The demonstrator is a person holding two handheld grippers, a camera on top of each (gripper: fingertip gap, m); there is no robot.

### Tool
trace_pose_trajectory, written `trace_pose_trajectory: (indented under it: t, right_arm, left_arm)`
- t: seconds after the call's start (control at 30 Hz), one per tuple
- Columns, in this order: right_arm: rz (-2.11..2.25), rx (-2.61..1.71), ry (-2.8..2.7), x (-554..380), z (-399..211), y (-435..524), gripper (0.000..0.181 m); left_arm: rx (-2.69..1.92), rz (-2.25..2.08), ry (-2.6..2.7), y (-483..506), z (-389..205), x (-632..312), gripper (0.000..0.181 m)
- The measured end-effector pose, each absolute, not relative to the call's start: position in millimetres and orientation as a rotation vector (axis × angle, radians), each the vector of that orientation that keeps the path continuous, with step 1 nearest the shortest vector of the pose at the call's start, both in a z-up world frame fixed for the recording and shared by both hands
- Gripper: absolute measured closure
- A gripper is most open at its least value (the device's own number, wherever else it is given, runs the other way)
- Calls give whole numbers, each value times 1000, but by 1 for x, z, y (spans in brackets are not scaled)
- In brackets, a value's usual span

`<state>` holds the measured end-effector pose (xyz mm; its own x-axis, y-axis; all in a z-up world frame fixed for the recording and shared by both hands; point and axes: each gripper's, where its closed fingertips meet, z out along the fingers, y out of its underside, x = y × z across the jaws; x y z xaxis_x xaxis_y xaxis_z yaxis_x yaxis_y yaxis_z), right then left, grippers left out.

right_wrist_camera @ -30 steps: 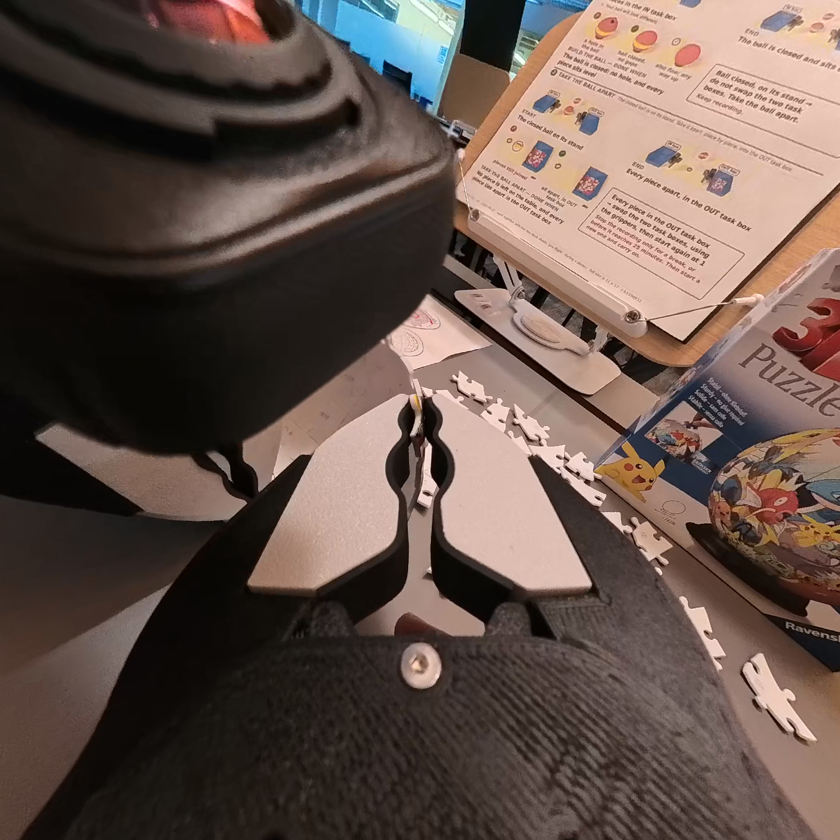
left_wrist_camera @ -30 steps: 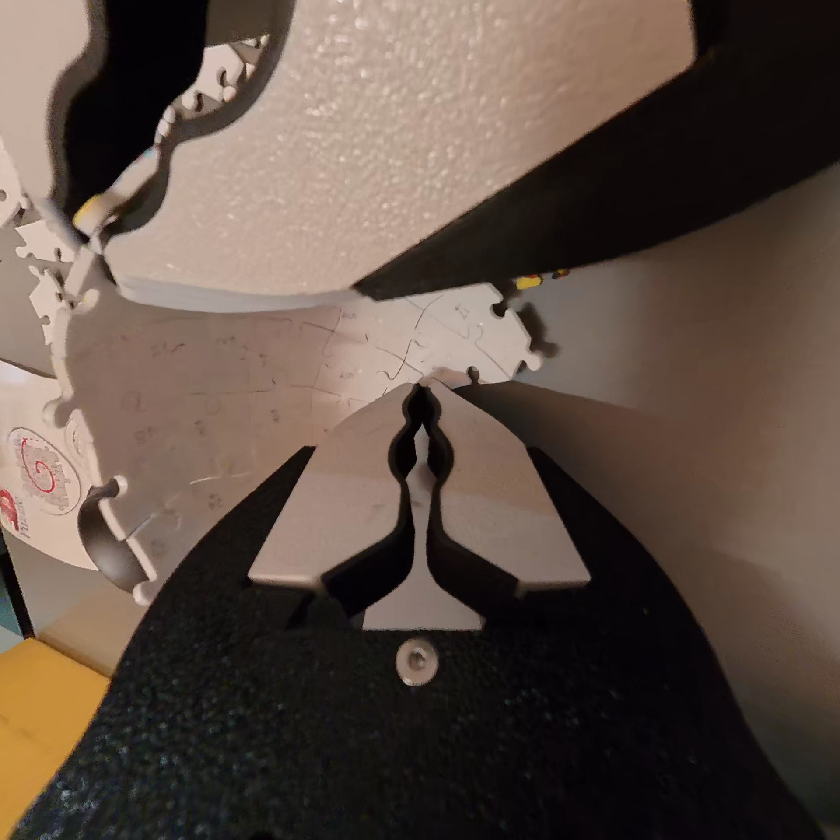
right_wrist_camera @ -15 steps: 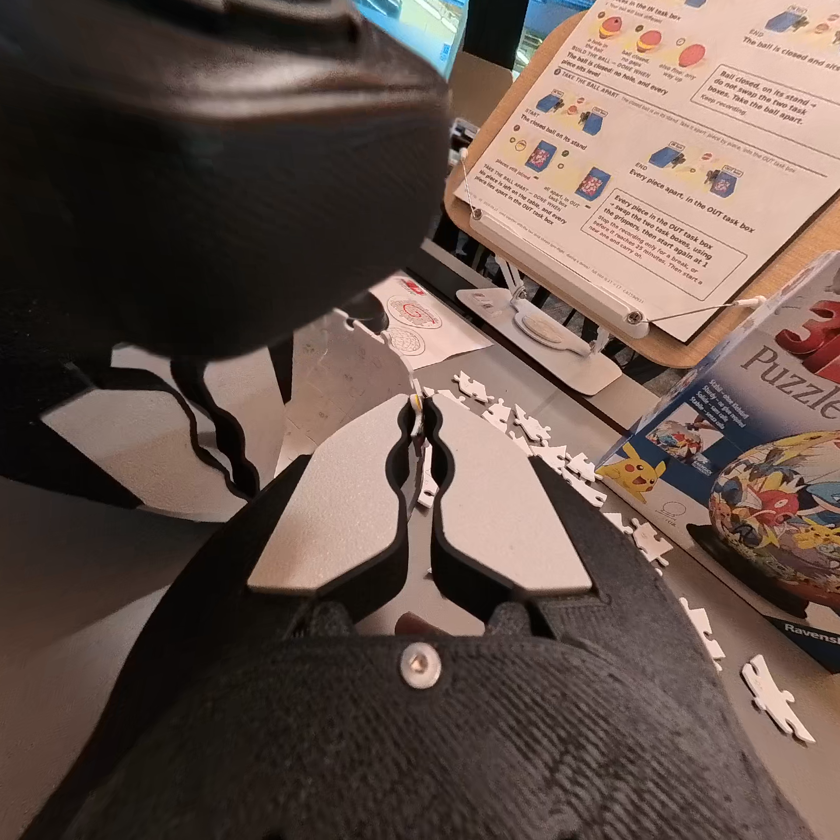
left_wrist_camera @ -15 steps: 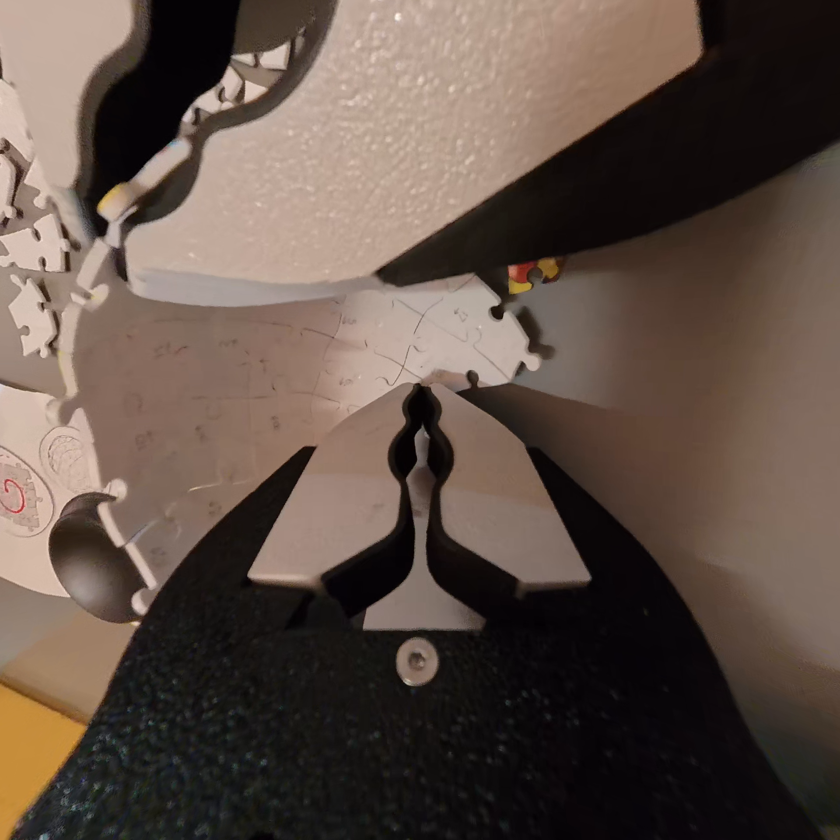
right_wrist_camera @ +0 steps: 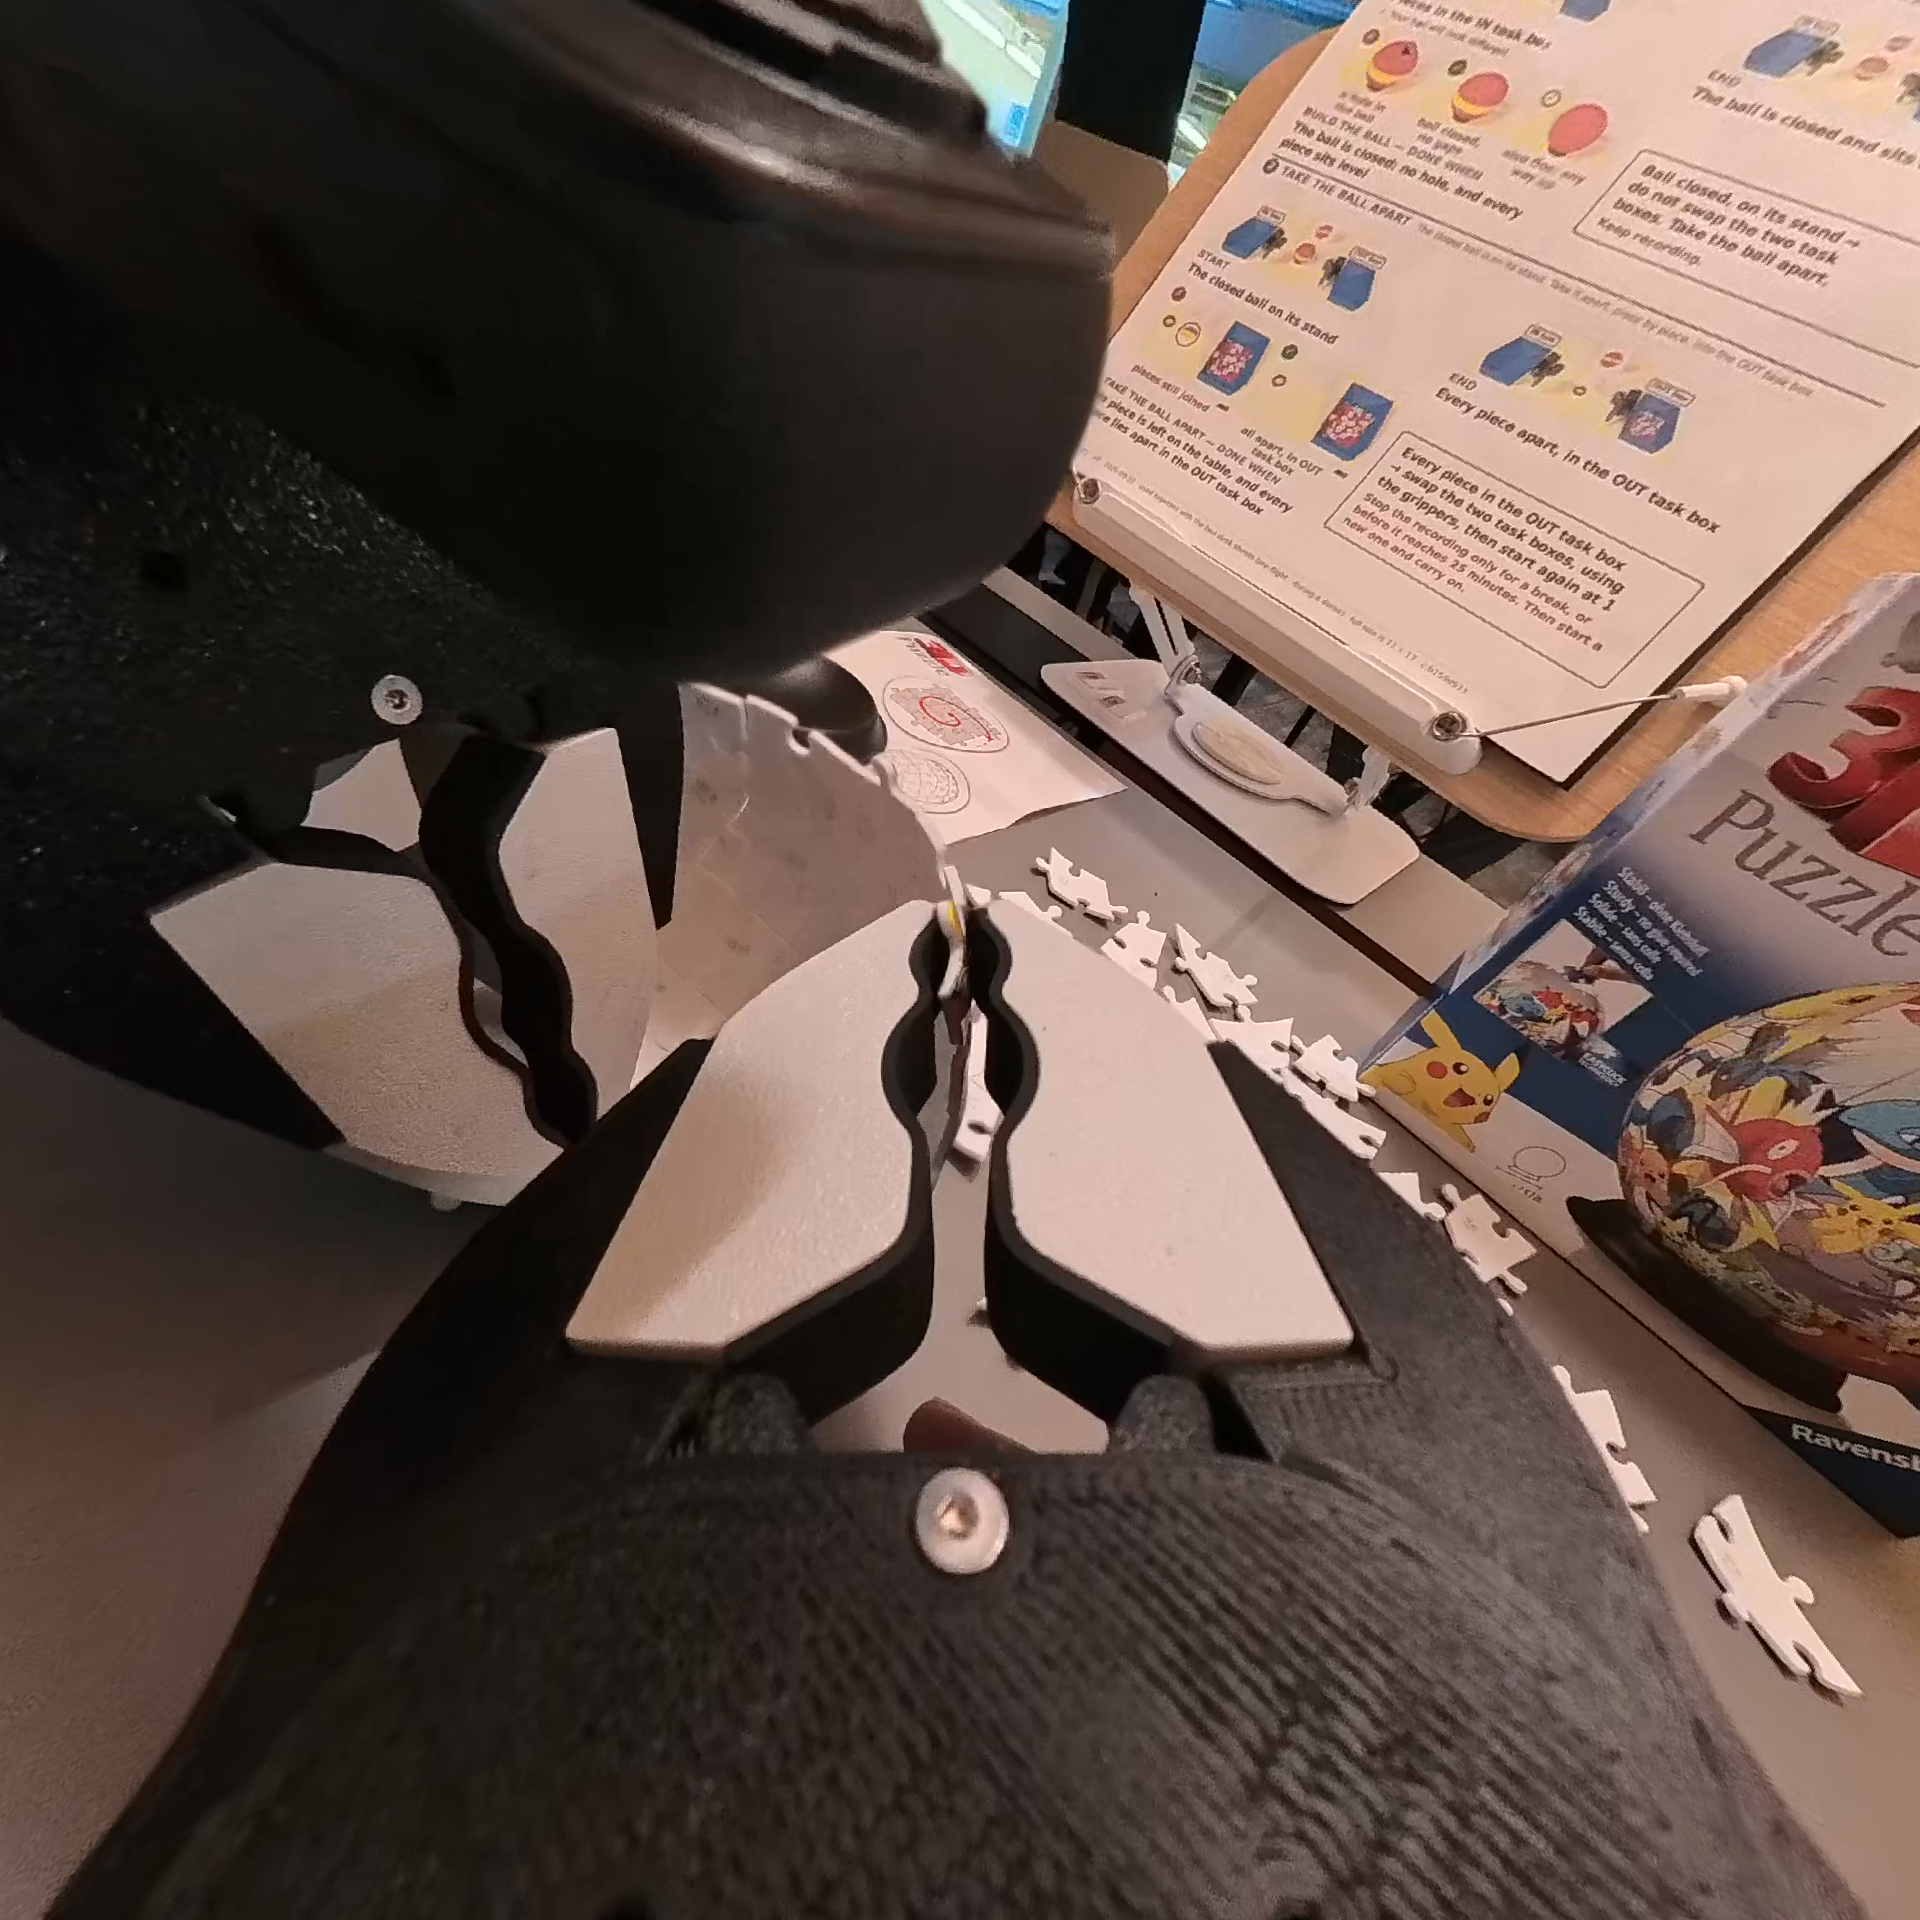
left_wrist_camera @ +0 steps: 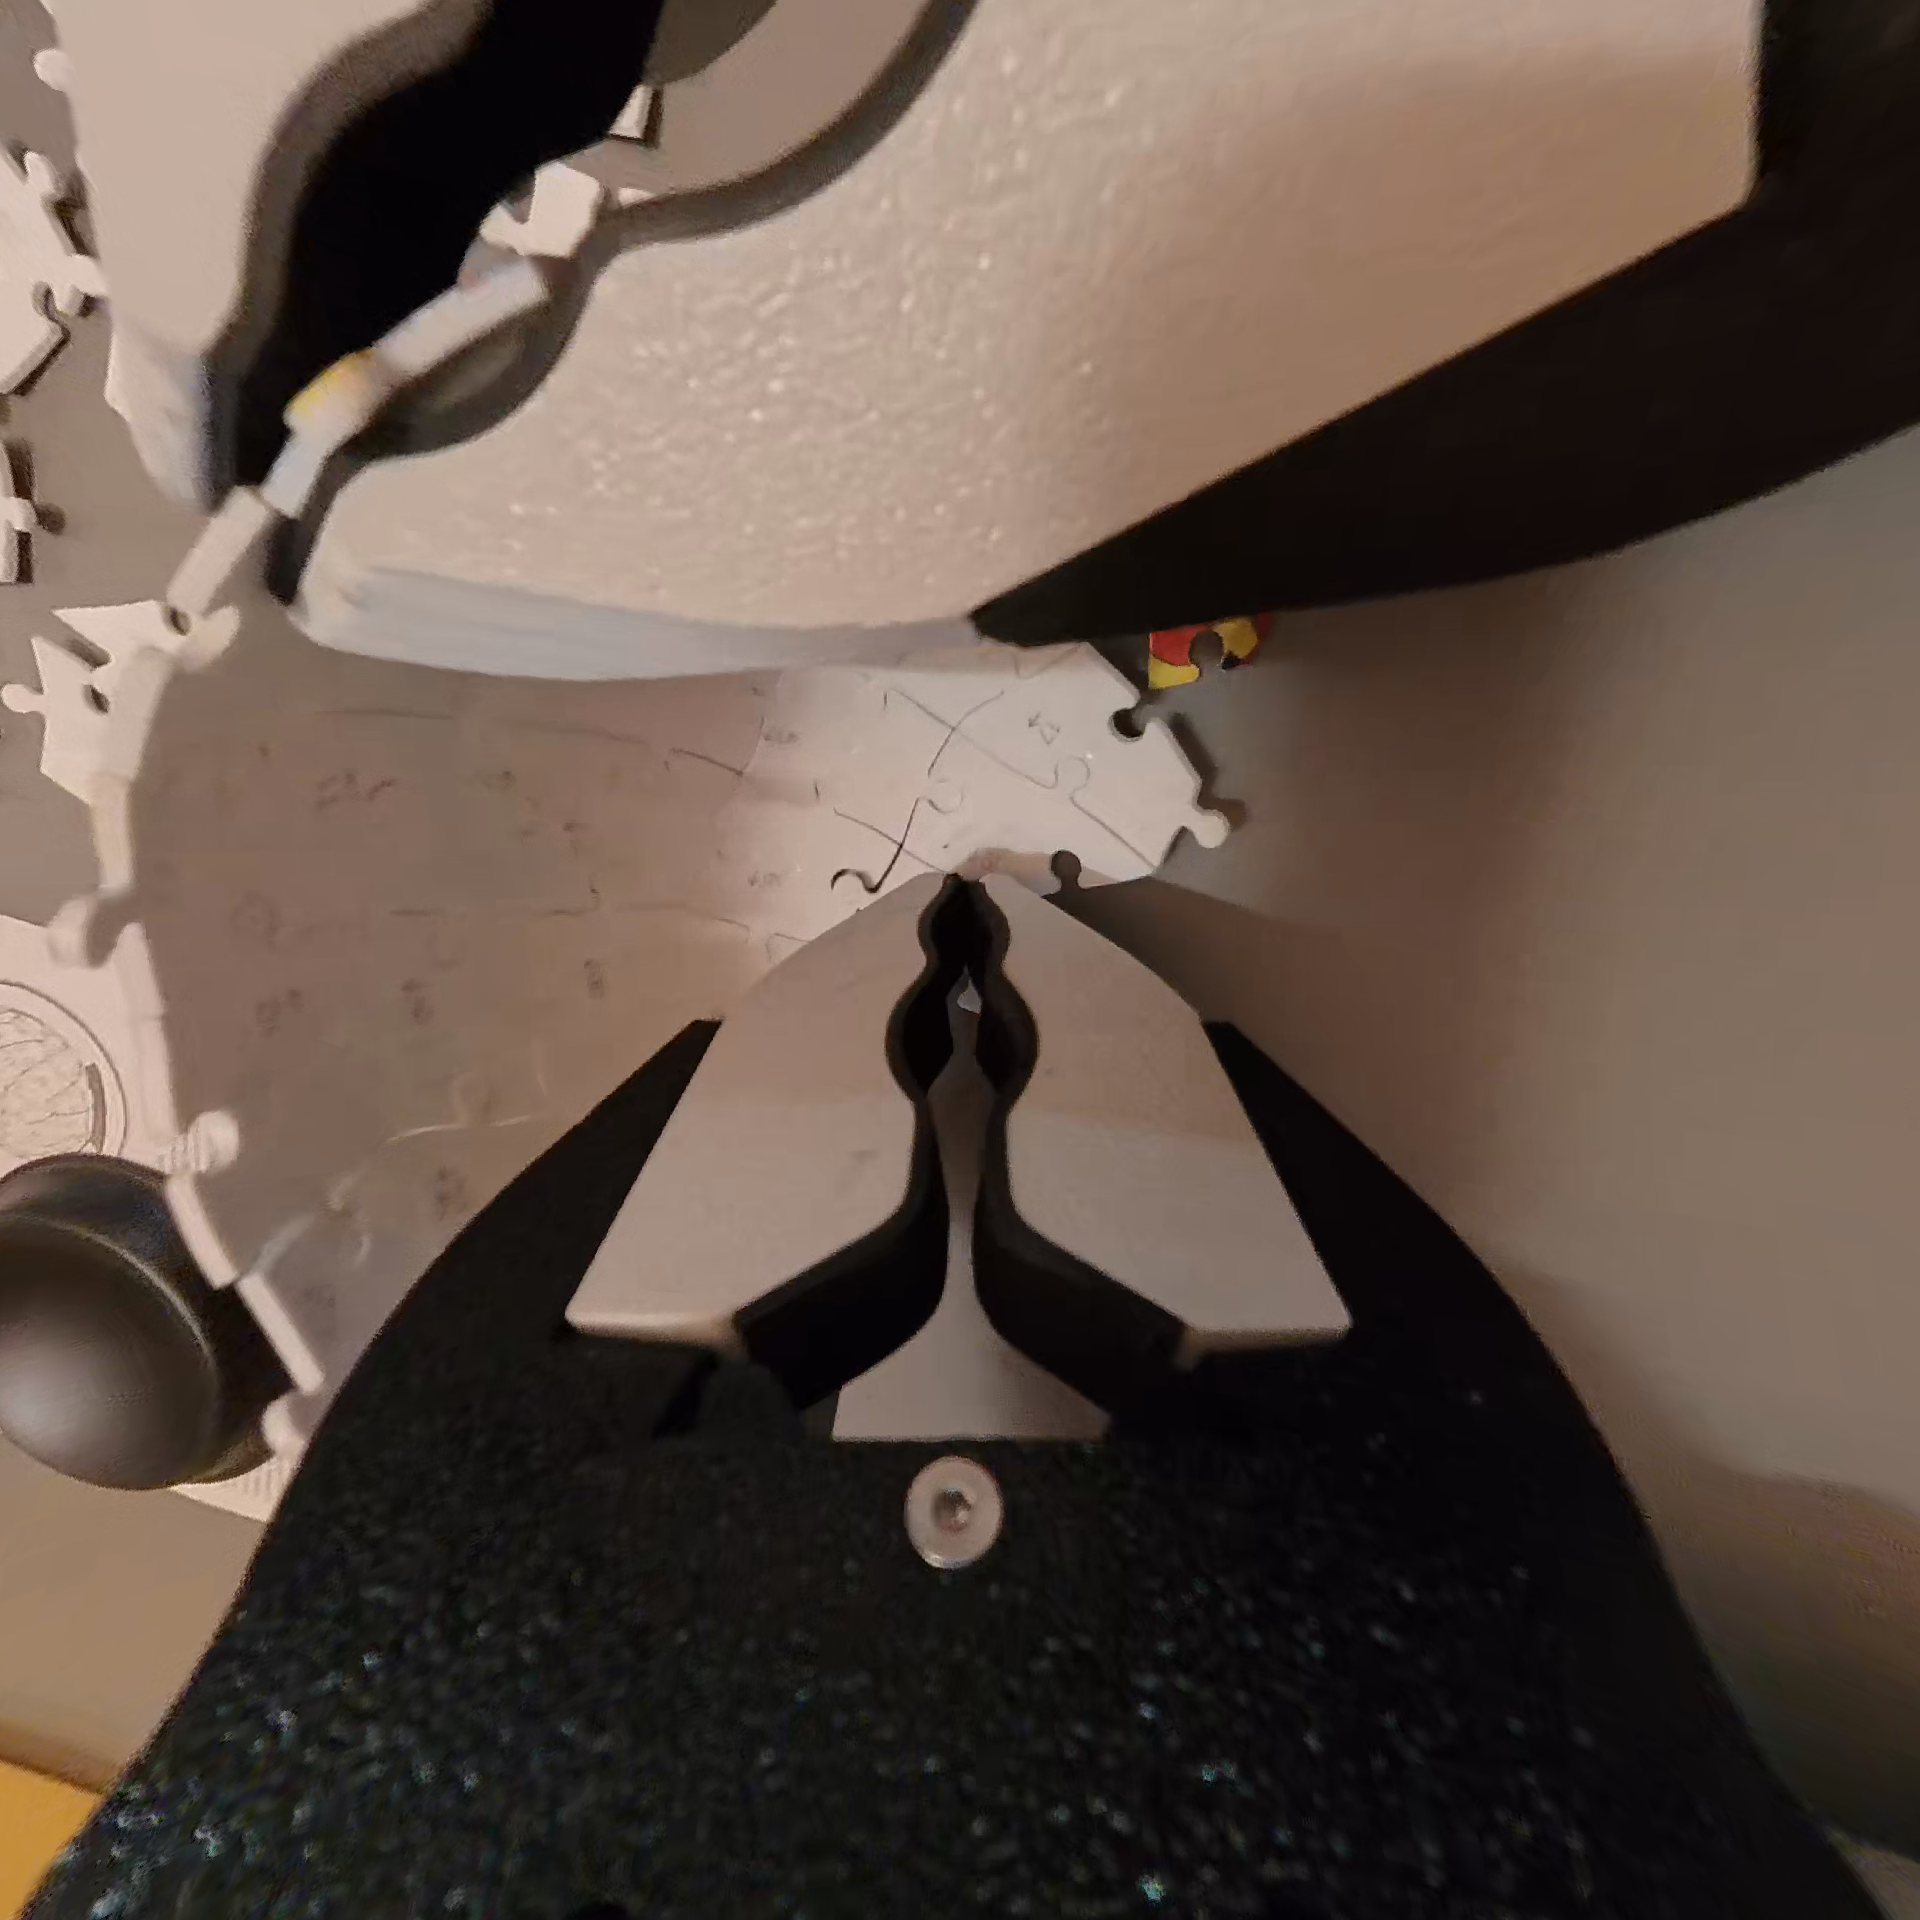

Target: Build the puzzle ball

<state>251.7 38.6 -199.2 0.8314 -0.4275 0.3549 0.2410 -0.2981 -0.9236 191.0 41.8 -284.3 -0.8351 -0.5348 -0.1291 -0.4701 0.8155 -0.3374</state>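
Note:
My left gripper (left_wrist_camera: pixel 961 896) is shut on the rim of the partly built puzzle ball shell (left_wrist_camera: pixel 468 935), a curved white sheet of joined pieces seen from its inside. My right gripper (right_wrist_camera: pixel 956 940) is shut on a single puzzle piece (right_wrist_camera: pixel 951 966) with a yellow edge. In the left wrist view the right gripper (left_wrist_camera: pixel 265 488) fills the top and holds that piece (left_wrist_camera: pixel 343 400) against the shell's far left rim. In the right wrist view the left gripper (right_wrist_camera: pixel 540 1081) hangs at the upper left, with the shell (right_wrist_camera: pixel 810 862) behind it.
Several loose white pieces (right_wrist_camera: pixel 1195 966) lie on the grey table. The puzzle box (right_wrist_camera: pixel 1714 1039) stands at right, an instruction board (right_wrist_camera: pixel 1507 312) on its stand behind. A black ball stand (left_wrist_camera: pixel 94 1320) and a leaflet (right_wrist_camera: pixel 956 738) sit by the shell. A coloured piece (left_wrist_camera: pixel 1205 649) lies beyond it. Left tips to right tips: about 10 cm.
The left gripper and shell have risen in the right wrist view, uncovering its fingers. The right gripper's piece has come closer to the shell's rim. Both stay shut.

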Motion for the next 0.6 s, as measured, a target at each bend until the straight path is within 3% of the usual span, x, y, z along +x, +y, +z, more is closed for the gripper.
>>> trace_pose_trajectory:
  t: [0.3, 0.6]
  right_arm:
    - [-672, -1761, 142, 253, -200, 38, 177]
    - [-672, -1763, 146, 254, -200, 38, 177]
  left_arm:
    - [-824, -500, 2631, 51, -261, 199, 181]
    - [-806, -323, 2578, 54, -279, 212, 181]
